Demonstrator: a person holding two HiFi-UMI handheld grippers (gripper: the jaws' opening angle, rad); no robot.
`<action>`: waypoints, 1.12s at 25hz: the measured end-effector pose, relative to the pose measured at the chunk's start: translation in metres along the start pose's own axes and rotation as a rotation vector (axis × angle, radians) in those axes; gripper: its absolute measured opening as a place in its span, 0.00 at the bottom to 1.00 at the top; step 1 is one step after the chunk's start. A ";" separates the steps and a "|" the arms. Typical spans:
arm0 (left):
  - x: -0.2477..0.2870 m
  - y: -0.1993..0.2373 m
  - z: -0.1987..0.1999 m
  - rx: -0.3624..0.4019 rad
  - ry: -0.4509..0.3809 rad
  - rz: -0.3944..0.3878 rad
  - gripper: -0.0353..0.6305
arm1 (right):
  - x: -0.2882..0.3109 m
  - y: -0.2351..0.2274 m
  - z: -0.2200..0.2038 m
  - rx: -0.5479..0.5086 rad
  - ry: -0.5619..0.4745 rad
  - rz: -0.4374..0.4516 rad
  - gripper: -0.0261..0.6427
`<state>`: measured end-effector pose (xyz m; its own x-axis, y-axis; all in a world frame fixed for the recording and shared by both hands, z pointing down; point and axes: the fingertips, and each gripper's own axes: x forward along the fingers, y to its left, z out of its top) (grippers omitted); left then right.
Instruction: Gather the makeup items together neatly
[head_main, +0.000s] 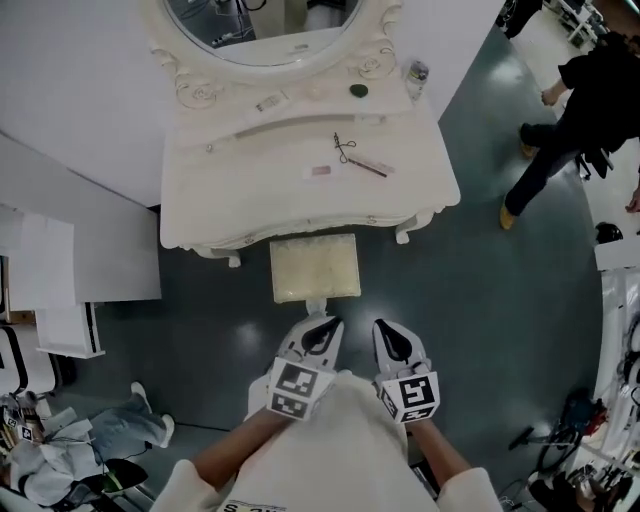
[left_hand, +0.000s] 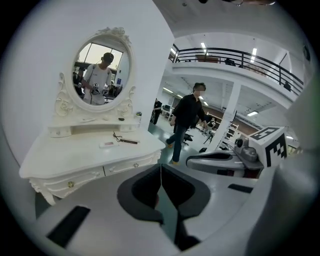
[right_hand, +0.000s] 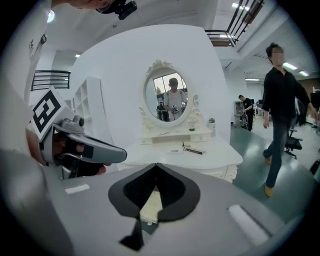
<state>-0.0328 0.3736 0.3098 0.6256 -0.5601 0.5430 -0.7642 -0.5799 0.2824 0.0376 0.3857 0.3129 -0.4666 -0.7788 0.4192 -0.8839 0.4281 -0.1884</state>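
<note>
Floor (head_main: 480, 300) grey around white dressing table (head_main: 250, 190); left tongs (head_main: 324, 324), right tongs (head_main: 386, 328) closed, empty.

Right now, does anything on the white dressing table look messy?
A little. The dark stick lies slanted beside a looped metal tool, with a small pale case apart. Nothing looks spilled or broken.

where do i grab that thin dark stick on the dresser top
Probably at mid-length of the dark stick, coming down from above with jaws across its narrow width. It lies flat and slanted on the dresser top, so only its upper side is free.
</note>
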 end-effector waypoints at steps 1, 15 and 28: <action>0.008 0.011 0.010 0.003 0.005 -0.009 0.07 | 0.013 -0.006 0.008 0.004 0.004 -0.010 0.04; 0.090 0.102 0.086 -0.023 0.009 -0.044 0.07 | 0.127 -0.086 0.073 -0.020 0.036 -0.097 0.04; 0.166 0.109 0.120 -0.056 0.055 0.046 0.08 | 0.176 -0.167 0.088 -0.080 0.110 -0.027 0.04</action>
<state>0.0065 0.1460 0.3360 0.5816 -0.5512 0.5983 -0.8004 -0.5193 0.2995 0.0999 0.1369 0.3395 -0.4323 -0.7377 0.5185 -0.8886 0.4461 -0.1062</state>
